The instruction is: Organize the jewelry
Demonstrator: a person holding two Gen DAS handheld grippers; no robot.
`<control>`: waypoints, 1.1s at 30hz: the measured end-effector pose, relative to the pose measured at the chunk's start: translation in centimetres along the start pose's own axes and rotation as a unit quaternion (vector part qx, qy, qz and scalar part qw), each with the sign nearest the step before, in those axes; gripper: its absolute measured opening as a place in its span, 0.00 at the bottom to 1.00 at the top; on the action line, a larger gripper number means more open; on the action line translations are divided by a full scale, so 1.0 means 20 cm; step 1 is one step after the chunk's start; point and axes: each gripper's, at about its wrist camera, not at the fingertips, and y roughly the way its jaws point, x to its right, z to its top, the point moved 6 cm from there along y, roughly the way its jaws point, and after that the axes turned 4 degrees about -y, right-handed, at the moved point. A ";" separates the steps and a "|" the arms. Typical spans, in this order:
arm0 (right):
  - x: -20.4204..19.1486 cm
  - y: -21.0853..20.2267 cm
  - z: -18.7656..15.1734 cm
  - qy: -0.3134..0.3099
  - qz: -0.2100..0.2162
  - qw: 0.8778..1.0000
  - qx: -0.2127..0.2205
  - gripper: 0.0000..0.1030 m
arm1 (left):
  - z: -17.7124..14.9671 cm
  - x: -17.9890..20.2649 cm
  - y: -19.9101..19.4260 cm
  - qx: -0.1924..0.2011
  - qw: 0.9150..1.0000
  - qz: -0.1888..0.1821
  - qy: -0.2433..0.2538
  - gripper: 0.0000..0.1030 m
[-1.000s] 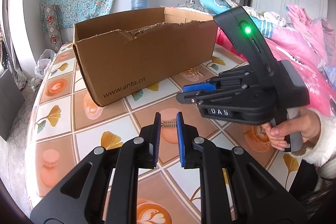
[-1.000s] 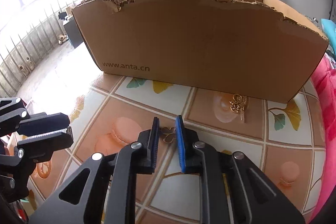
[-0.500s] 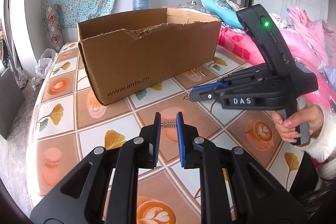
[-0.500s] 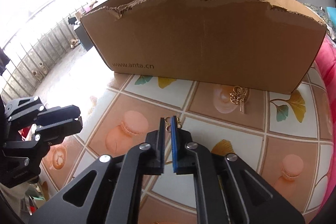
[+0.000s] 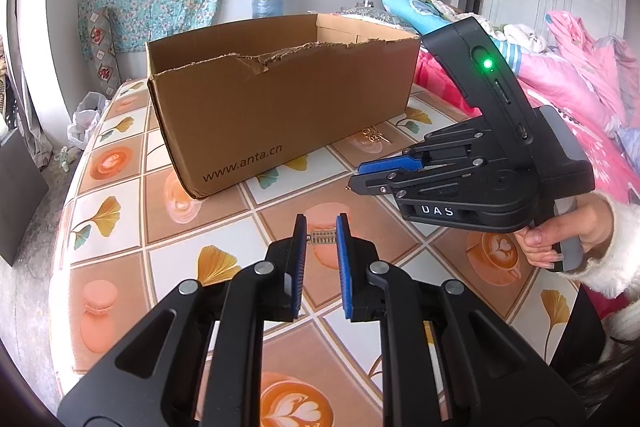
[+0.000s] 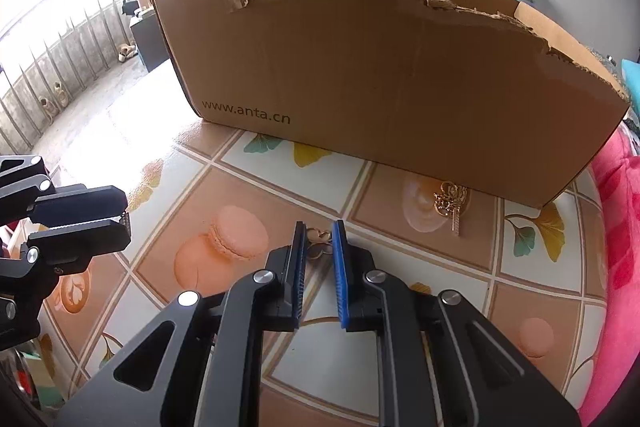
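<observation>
Presently we note the left gripper (image 5: 321,235) clamped on a small silver clasp (image 5: 321,237). The right gripper (image 6: 319,243), jaws just closing, pinches a gold ring piece (image 6: 319,241) above the surface (image 6: 400,263). Gold jewelry (image 6: 451,201) lies beside the box (image 6: 380,87).

My right tongs (image 6: 319,241): jaws just closed in on a small gold trinket (image 6: 318,238), pads seemingly pressing it, though contact is hard to confirm. Left tongs (image 6: 120,223) at frame left, gripping a slim ridged silver piece (image 6: 127,223). Gold jewelry cluster (image 6: 451,202) on patterned tabletop (image 6: 400,219), touching the cardboard box (image 6: 380,87) base.
</observation>
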 end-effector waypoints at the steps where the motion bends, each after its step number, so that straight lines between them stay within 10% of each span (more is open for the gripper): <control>1: 0.00 0.01 -0.01 0.002 0.002 1.000 0.000 0.10 | 0.00 0.00 0.00 -0.001 1.000 0.001 0.001 0.13; 12: 0.02 -0.08 -0.05 0.011 0.032 0.999 0.002 0.01 | 0.01 0.00 -0.01 0.004 1.000 0.002 0.005 0.13; 16: 0.01 -0.07 -0.06 -0.020 0.011 1.000 0.000 0.34 | 0.01 0.00 -0.01 0.008 1.000 0.000 -0.002 0.13; 20: 0.03 -0.04 -0.08 -0.013 0.009 1.000 0.009 0.46 | 0.00 0.00 0.00 0.007 1.000 -0.004 -0.003 0.13; 33: -0.02 0.03 -0.04 -0.027 0.030 0.999 -0.011 0.19 | 0.00 -0.01 0.01 0.004 1.000 -0.011 -0.007 0.13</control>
